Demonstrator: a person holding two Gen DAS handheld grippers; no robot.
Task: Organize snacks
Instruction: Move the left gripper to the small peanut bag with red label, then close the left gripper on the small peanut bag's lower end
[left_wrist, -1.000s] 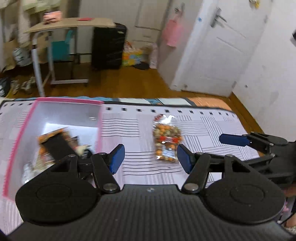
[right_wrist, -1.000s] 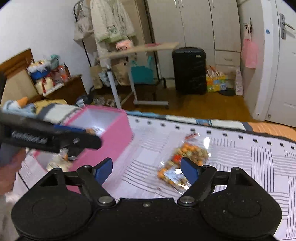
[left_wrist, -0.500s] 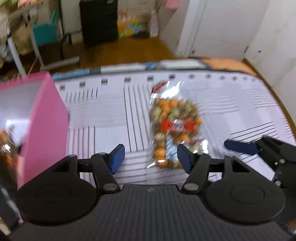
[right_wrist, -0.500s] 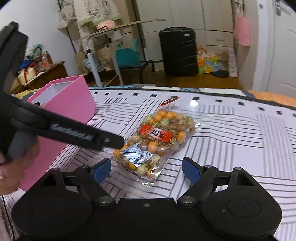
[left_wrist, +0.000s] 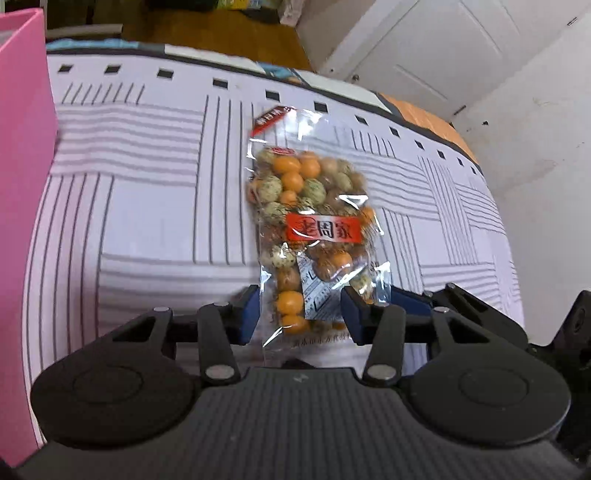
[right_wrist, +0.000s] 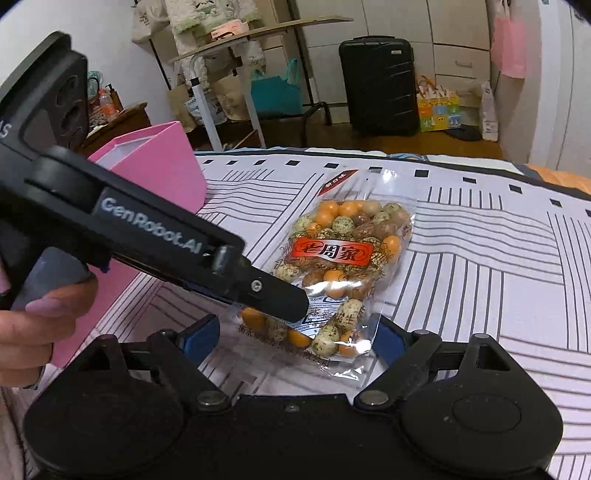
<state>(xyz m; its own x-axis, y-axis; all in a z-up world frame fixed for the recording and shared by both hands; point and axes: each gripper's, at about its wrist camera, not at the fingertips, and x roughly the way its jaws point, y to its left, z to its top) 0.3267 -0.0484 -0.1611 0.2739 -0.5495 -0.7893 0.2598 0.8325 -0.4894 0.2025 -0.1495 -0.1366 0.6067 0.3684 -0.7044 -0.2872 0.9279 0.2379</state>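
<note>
Having closed in since a second ago, the left gripper (left_wrist: 299, 314) is straddling the snack bag's (left_wrist: 314, 229) near end, fingers spread; the bag's long axis is running away toward the far edge, the right gripper (right_wrist: 291, 338) likewise spread at that near end.

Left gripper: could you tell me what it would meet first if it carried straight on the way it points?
The left gripper would first meet the peanut snack bag, whose near end already lies between its open fingers; depth is hard to judge.

The pink box (left_wrist: 22, 184) is cut off by the left edge, and the near end of the snack bag (right_wrist: 343, 266) is partly hidden behind the left gripper (right_wrist: 280, 299).
</note>
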